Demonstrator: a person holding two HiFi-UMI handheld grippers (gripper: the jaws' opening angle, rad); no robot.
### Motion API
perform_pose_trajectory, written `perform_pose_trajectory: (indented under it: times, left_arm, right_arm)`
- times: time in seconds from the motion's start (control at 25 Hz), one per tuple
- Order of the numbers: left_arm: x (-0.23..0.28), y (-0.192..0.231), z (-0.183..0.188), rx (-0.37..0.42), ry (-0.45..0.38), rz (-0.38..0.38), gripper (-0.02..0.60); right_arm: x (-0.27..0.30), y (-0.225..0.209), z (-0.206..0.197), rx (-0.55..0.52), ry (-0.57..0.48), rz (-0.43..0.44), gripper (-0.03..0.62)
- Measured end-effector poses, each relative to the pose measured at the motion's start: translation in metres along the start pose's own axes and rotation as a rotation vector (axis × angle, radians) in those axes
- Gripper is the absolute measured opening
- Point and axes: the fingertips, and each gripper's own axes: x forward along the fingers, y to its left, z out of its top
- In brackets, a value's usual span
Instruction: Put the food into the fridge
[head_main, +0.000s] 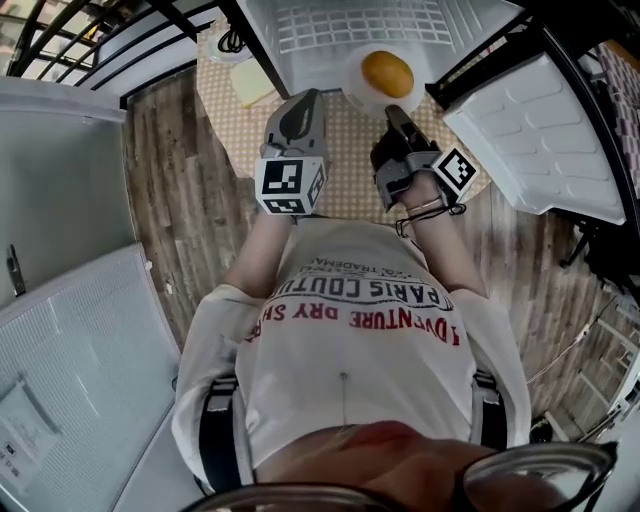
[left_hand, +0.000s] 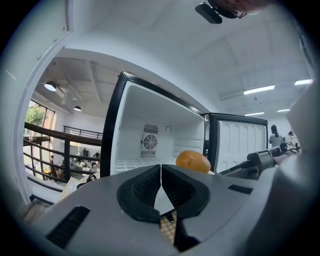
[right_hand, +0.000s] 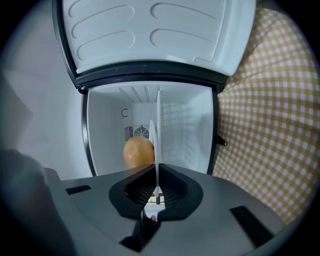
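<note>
on your left the wood floor (head_main: 170, 170) runs up to a table under a checked cloth (head_main: 240, 125). your left gripper (head_main: 303, 98) is held out over that cloth with its marker cube nearest your chest; in the left gripper view its two pads meet along one line with nothing between them, so that claw is closed and empty. just to its right a white plate (head_main: 352, 75) carries the round orange food (head_main: 387, 73), which sits on the plate's upper face at the mouth of the open fridge (head_main: 340, 25); you cannot tell from above whether it has crossed the threshold. your right gripper (head_main: 393, 110) has the plate's near rim: in the right gripper view the plate shows edge-on as a thin white line pinched between the closed pads, with the food beside it and the fridge's back wall and fan grille behind. furthest right, the fridge door (head_main: 540, 130) stands swung wide open.
</note>
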Motion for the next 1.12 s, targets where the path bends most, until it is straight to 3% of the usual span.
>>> perform_pose_trajectory:
  times: [0.52,1.12]
  left_arm:
    - [0.038,0.022,-0.005,-0.010,0.029,-0.038,0.028]
    - [0.056,0.026,-0.012,-0.024,0.045,-0.036,0.028]
  right_arm:
    - [0.060,0.007,0.033,-0.037,-0.064,-0.036,0.034]
    - [0.100,0.003,0.052,-0.008,-0.073,-0.083,0.034]
